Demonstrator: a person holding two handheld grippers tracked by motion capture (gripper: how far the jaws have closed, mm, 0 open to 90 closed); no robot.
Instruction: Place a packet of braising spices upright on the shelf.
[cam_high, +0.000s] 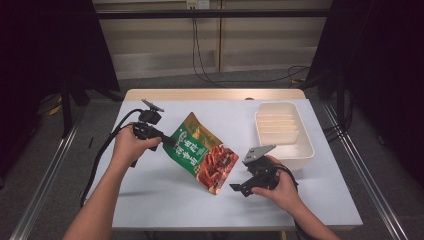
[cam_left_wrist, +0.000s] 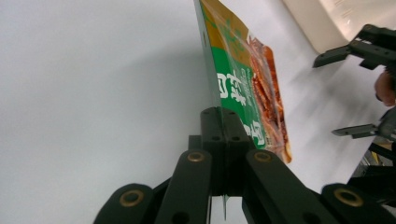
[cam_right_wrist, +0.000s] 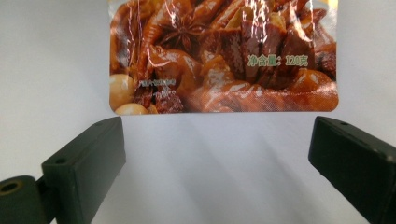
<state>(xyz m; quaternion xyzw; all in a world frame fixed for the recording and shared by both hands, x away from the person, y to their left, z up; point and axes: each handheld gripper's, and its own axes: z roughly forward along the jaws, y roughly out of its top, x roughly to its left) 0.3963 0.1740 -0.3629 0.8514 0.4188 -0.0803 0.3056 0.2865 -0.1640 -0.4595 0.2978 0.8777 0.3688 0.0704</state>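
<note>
Left gripper: nearest the lens in its own view; its jaws are clamped tight on the thin edge of the food pouch, which runs edge-on away from them.
Right gripper: jaws spread wide with nothing between them, just short of the pouch's lower edge.
Table: white top, wooden strip along the far side, grey floor around it, metal rails at both sides, dark curtains left and right, cables on the floor behind.
Tray: pale, ribbed inside, on the table right of the pouch, well apart from it.
Pouch place: over the middle of the table, between the two grippers, held by its left edge.
Pouch direction: long axis slants from the green and gold top, far-left, to the red meat picture, near-right, toward the right gripper.
</note>
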